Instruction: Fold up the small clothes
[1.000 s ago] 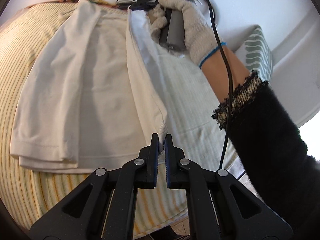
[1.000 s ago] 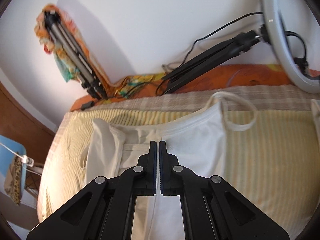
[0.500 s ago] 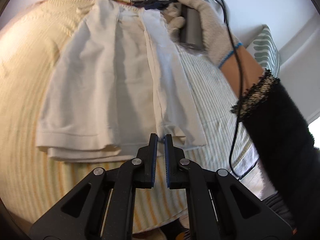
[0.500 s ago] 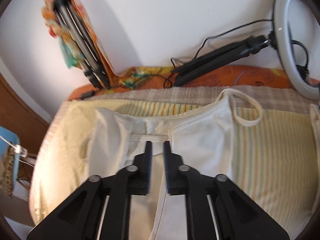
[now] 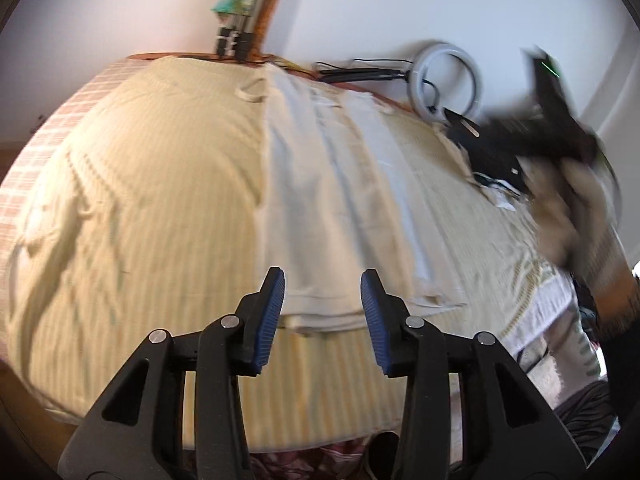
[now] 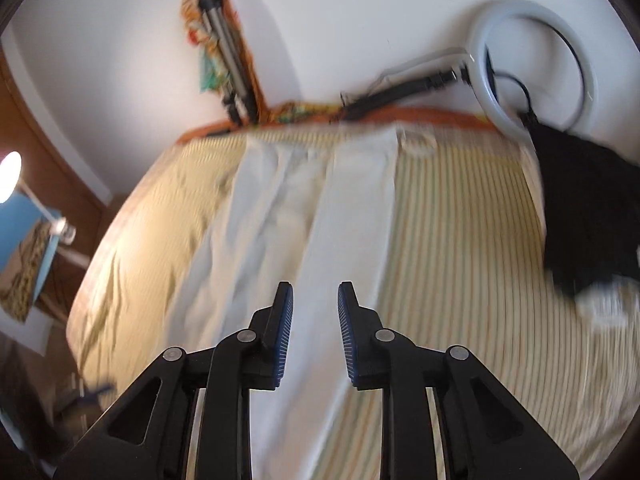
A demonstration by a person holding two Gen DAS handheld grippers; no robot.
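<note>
The white top (image 5: pixel 340 200) lies lengthwise on the striped bedspread (image 5: pixel 140 220), both sides folded in to a long strip. The left gripper (image 5: pixel 322 310) and right gripper (image 6: pixel 315 322) have just been opening and hang released above it, nothing between the jaws. Next, pinch the near hem's two corners evenly and fold toward the straps.

left gripper (image 5: pixel 322 294): jaws apart, just opened, nothing between them
right gripper (image 6: pixel 315 307): jaws apart, just opened, apparently empty (blurred)
</note>
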